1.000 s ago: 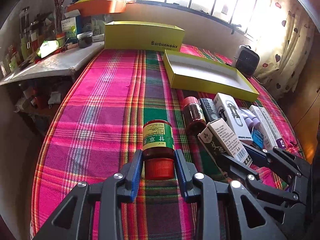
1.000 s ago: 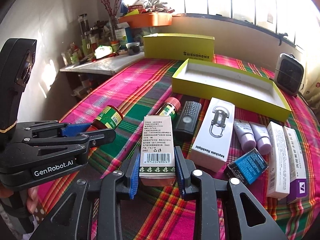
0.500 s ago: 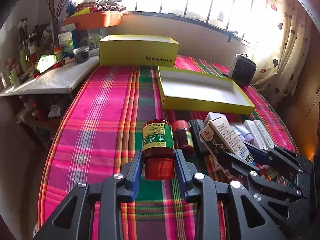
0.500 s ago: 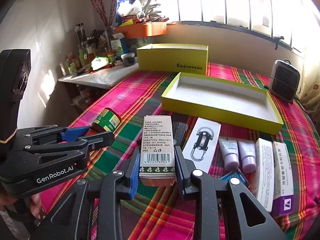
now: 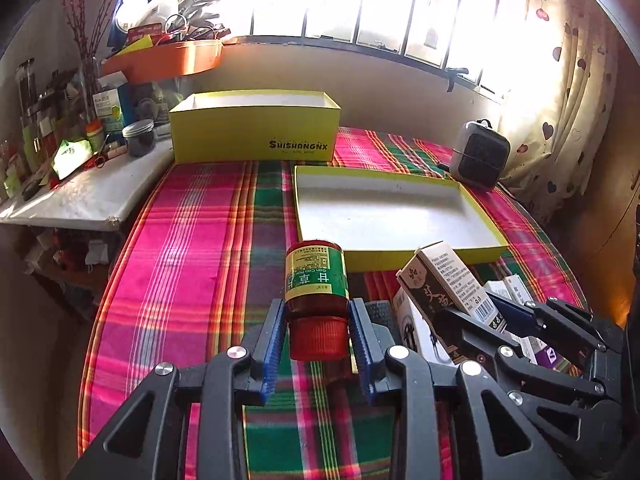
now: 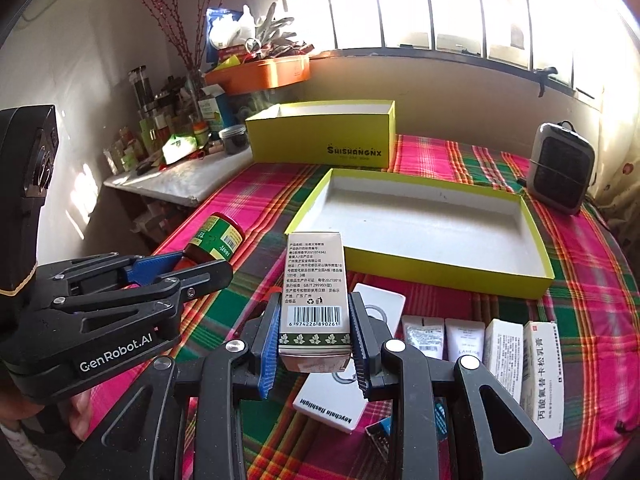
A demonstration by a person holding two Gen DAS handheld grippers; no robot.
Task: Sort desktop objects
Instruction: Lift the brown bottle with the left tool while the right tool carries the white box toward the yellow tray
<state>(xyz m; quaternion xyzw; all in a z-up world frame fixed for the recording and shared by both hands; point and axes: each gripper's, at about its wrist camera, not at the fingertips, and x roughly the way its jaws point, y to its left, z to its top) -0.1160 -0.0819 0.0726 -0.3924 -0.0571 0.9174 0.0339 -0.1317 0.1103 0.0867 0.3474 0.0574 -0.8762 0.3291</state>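
Observation:
My left gripper is shut on a brown medicine bottle with a green label and red cap, held above the plaid tablecloth. My right gripper is shut on a small white carton with a barcode. Each view shows the other tool: the carton at right in the left wrist view, the bottle at left in the right wrist view. A shallow yellow tray with a white floor lies ahead. A deeper yellow box stands behind it.
Under the right gripper lie a keychain flashlight box, two small tubes and white medicine cartons. A grey heater stands at far right. A cluttered white side shelf borders the table's left edge.
Both grippers have risen and moved forward toward the yellow tray, carrying the bottle and the carton. The objects left on the cloth have dropped lower in both views.

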